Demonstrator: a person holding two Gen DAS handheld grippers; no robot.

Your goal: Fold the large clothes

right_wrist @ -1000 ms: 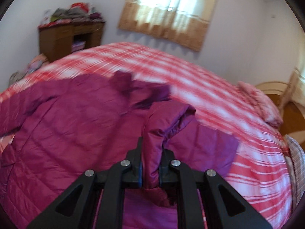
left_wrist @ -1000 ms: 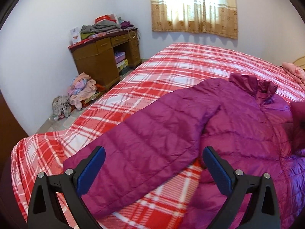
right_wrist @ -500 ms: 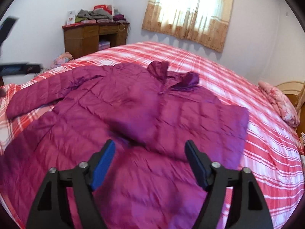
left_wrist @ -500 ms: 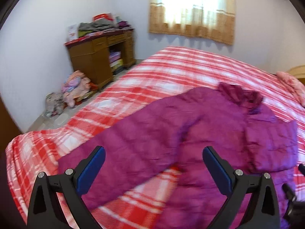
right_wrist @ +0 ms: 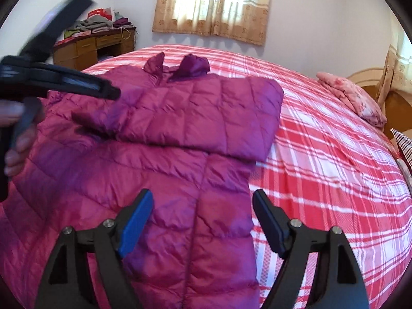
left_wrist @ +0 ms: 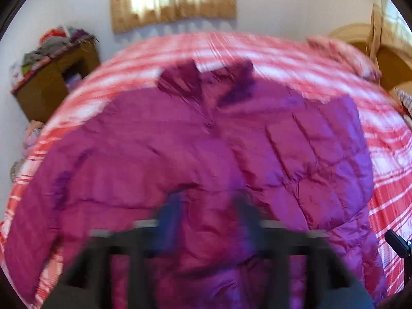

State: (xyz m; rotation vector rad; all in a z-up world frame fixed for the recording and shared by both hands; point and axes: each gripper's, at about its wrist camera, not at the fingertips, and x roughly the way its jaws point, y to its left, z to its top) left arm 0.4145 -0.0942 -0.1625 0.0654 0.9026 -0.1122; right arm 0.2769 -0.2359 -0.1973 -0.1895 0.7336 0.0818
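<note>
A magenta quilted jacket [left_wrist: 206, 141] lies front-up on the bed, collar towards the window. Its right sleeve [right_wrist: 193, 108] is folded flat across the chest; the other sleeve [left_wrist: 38, 206] trails off to the lower left. My left gripper [left_wrist: 208, 206] is blurred and hovers over the jacket's middle. Its jaws are closing and still stand apart, and no fabric is pinched between them. From the right wrist it shows at the upper left as the left gripper [right_wrist: 97, 46], held by a hand [right_wrist: 20, 134]. My right gripper [right_wrist: 202, 206] is open above the jacket's lower right edge, holding nothing.
The bed [right_wrist: 322, 154] has a red and white plaid cover. A pink pillow [right_wrist: 352, 97] lies by the wooden headboard [right_wrist: 373, 77] at the right. A wooden desk [right_wrist: 97, 43] piled with clothes stands by the far left wall, under a curtained window [right_wrist: 213, 5].
My right gripper let go of the right sleeve, opened and drew back; the sleeve now lies across the chest. My left gripper swung right from the left sleeve to the jacket's middle, jaws narrowing.
</note>
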